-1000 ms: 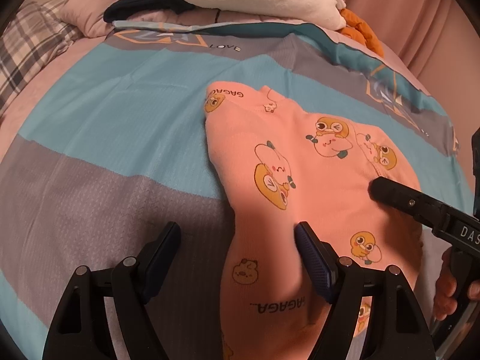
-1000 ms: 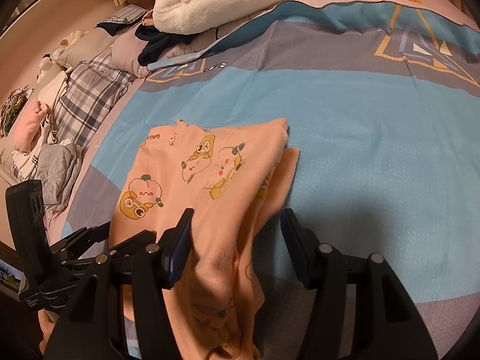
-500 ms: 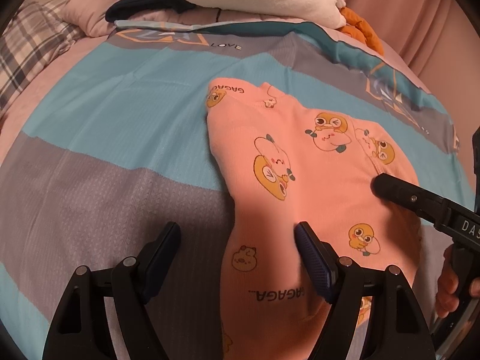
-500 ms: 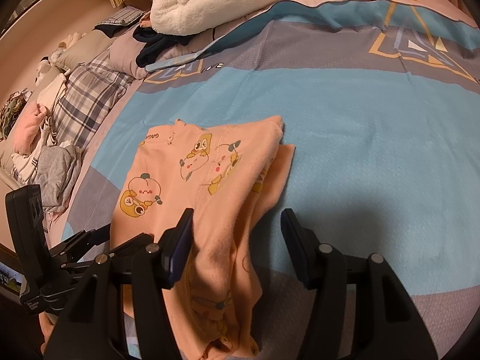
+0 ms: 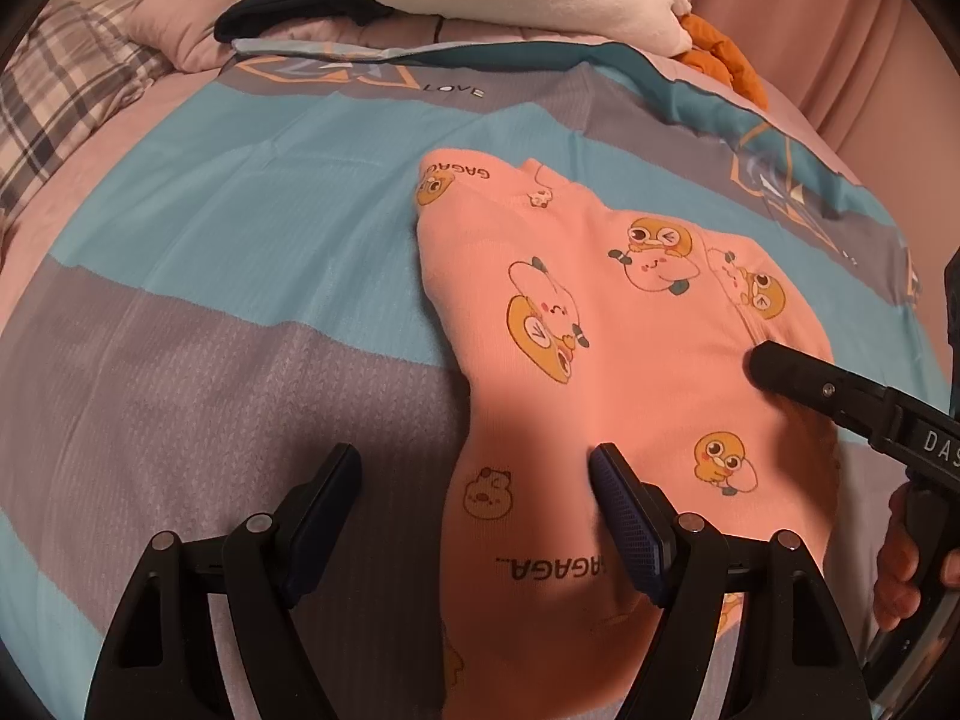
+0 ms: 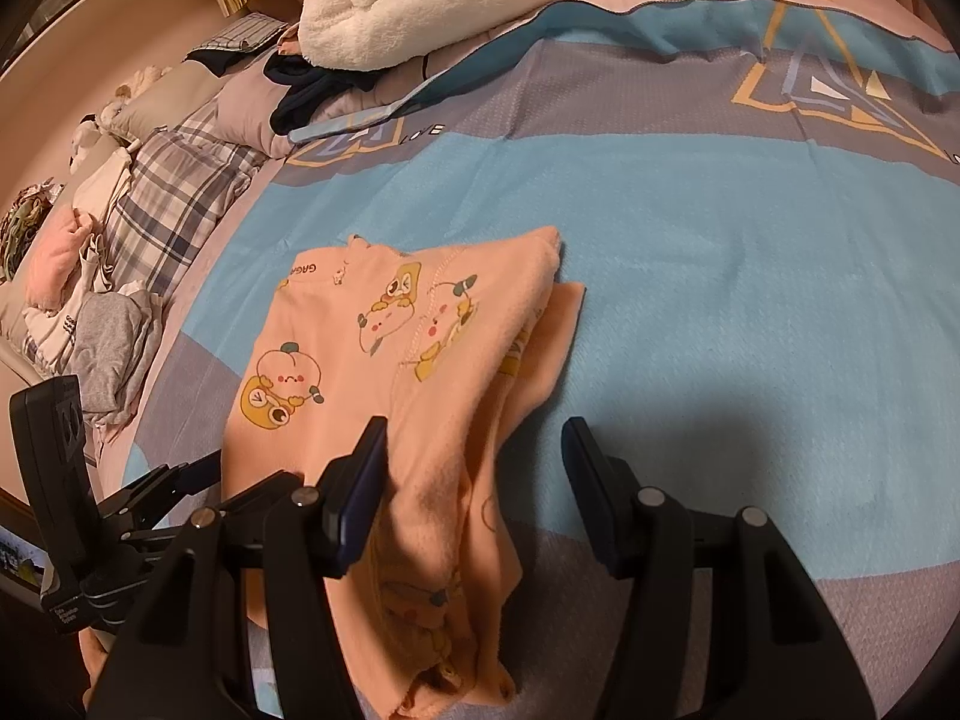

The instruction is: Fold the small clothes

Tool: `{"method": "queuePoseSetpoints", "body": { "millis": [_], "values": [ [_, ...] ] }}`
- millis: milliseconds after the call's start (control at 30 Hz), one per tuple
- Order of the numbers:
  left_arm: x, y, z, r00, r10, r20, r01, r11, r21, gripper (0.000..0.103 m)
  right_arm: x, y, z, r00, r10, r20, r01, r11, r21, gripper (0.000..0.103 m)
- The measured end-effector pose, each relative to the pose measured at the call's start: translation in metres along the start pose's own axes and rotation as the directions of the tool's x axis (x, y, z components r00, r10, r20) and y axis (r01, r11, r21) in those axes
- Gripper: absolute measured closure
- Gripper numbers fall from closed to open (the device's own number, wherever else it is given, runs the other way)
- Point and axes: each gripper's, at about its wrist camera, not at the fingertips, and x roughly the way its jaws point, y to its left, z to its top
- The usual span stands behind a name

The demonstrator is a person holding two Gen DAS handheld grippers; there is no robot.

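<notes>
A small peach-pink garment (image 5: 576,396) printed with cartoon ducks, peaches and the word "GAGAGA" lies on a bedspread (image 5: 240,276) banded in turquoise and grey, with both pairs of hand-held tongs poised over its near end. The left gripper (image 5: 474,516) hangs with its jaws well apart and nothing pinched: the garment's left edge runs up between the two fingers, the right-hand finger (image 5: 624,516), faced with a ribbed dark-blue pad, sits over the cloth, and the left-hand one stands over bare grey bedspread. The right gripper (image 6: 474,480) is likewise apart and clamped on nothing; its left finger (image 6: 360,486) lies over the garment, while its other finger stands above the bedspread just past the cloth's ragged right edge. From the left wrist camera, one black finger of the right gripper (image 5: 798,375) reaches across the garment's right side, with part of a hand (image 5: 900,564) on its handle. The fabric looks like soft, matte knit, folded lengthwise so that a second layer peeks out along its right side, and bunched into loose wrinkles nearest the camera. The bedspread shows a fine woven grain with triangle emblems and the word "LOVE". At the head of the bed are a fluffy white blanket (image 6: 456,6), a dark crumpled garment (image 6: 312,90) and a plaid pillow (image 6: 174,192).
</notes>
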Motion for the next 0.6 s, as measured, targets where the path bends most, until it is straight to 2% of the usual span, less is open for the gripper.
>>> {"method": "queuePoseSetpoints", "body": {
  "millis": [600],
  "values": [
    [-0.0029,-0.0008,-0.0033,1.0,0.002,-0.002,-0.002,1.0,0.001,0.025,-0.0003,0.0003,0.0004,1.0,0.0,-0.002,0.0,1.0,0.001,0.045]
  ]
}}
